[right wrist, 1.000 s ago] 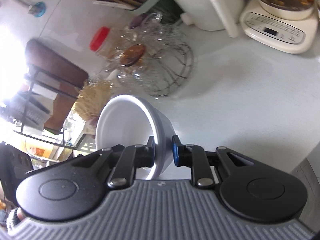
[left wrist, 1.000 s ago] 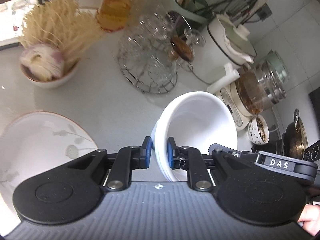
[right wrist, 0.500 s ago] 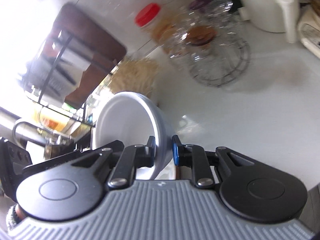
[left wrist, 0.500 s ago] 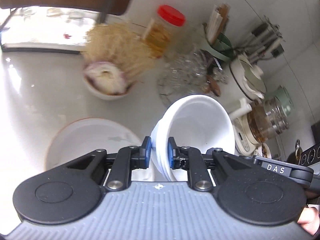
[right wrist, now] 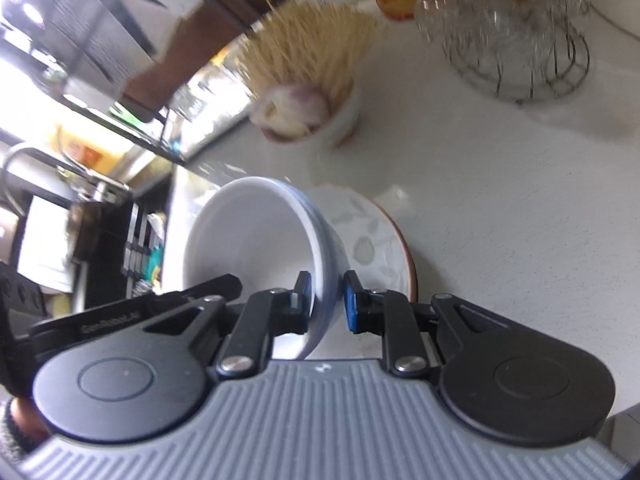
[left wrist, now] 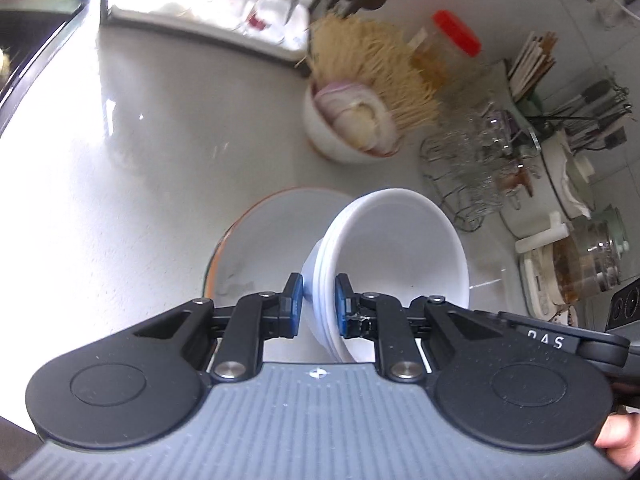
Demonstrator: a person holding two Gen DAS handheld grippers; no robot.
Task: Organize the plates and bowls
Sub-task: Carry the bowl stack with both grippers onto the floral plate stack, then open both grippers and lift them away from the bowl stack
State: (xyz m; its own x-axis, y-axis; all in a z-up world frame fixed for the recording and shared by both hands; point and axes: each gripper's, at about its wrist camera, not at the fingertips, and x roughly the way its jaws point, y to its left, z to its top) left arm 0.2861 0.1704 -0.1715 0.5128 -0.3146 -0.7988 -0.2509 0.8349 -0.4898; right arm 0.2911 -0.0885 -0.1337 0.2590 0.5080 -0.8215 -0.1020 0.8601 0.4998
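The left gripper (left wrist: 316, 304) is clamped on one side of the rim of a stack of white bowls (left wrist: 394, 248); the right gripper (right wrist: 327, 300) pinches the opposite rim; the stack (right wrist: 256, 232) hangs tilted above a brown-rimmed plate (left wrist: 272, 232) on the pale counter (left wrist: 120, 152); beyond stand a small bowl of onions (left wrist: 348, 120) and a wire rack of glasses (left wrist: 476, 152).

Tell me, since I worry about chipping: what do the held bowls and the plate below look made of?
White bowls: probably glazed ceramic or porcelain; smooth, glossy, thick stacked rims. Plate: likely glazed ceramic too; shiny white face, faint leaf print, brownish rim. Melamine can't be ruled out.
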